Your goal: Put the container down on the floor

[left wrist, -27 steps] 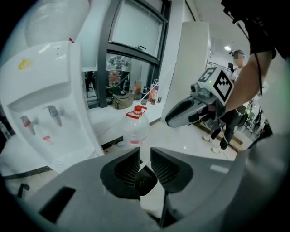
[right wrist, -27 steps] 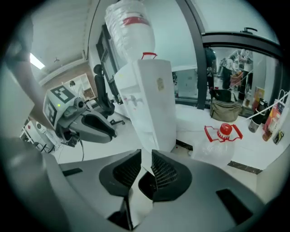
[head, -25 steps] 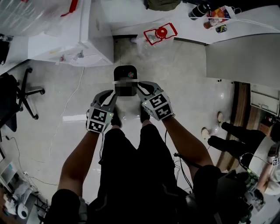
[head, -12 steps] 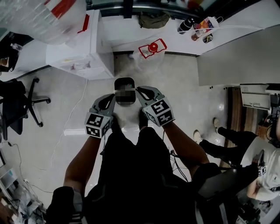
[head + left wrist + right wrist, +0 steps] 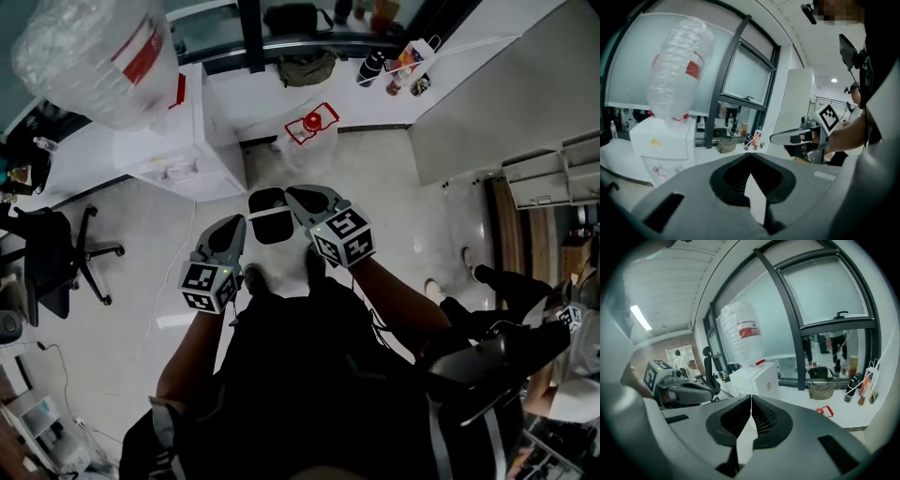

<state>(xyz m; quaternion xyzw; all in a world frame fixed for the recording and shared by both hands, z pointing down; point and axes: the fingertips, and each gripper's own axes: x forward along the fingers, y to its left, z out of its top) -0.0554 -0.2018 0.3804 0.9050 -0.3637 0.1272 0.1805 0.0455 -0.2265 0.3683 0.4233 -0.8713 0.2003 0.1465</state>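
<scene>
Your left claw (image 5: 236,223) is pressed together with nothing between its jaws, and your right claw (image 5: 292,194) is the same: each claw's own view shows the two pads meeting on an empty line. The container (image 5: 274,225), which I take to be the small white and dark thing, lies on the floor (image 5: 375,187) just in front of your feet. It is on the near side of the water dispenser (image 5: 173,131), a little away from its corner. The two claws point toward it from either side, but both gripper views look out across the room at the water dispenser and the window, not down at the container. So I judge that you hold them above it and not on it. It seems the container is already put down, and closed, empty claws fit with this; I cannot tell how high above it they are.
</scene>
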